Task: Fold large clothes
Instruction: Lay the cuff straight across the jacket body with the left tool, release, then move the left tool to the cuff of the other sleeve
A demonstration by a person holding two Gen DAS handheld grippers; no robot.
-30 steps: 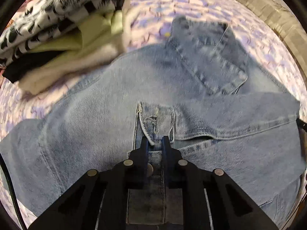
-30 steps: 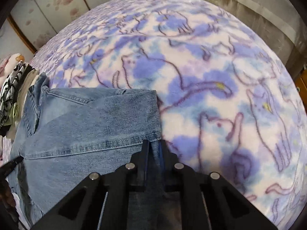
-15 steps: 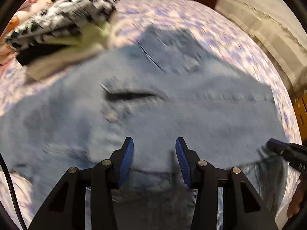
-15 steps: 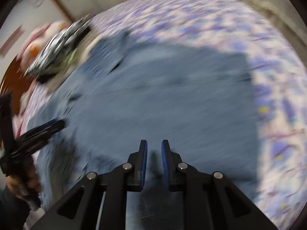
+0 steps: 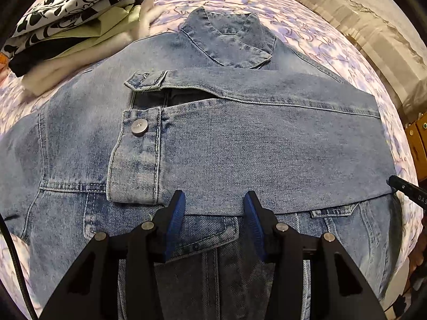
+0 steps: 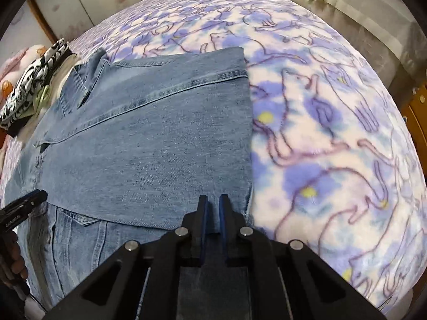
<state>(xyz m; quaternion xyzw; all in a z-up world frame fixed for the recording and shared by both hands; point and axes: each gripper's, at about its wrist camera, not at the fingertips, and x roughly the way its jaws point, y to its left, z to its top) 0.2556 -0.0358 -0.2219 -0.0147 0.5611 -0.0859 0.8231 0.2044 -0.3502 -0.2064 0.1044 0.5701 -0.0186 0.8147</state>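
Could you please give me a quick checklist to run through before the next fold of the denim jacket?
1. Sleeve folded across the jacket, cuff button facing up: ok.
2. Left gripper open, nothing between its fingers: ok.
3. Right gripper free of cloth: cannot tell; its fingers stand nearly shut over the denim.
4. Right edge of the jacket straight on the blanket: ok.
5. Collar flat: not ok, it stands up a little.
6. Stack of folded clothes clear of the jacket: cannot tell, it lies close to the shoulder.
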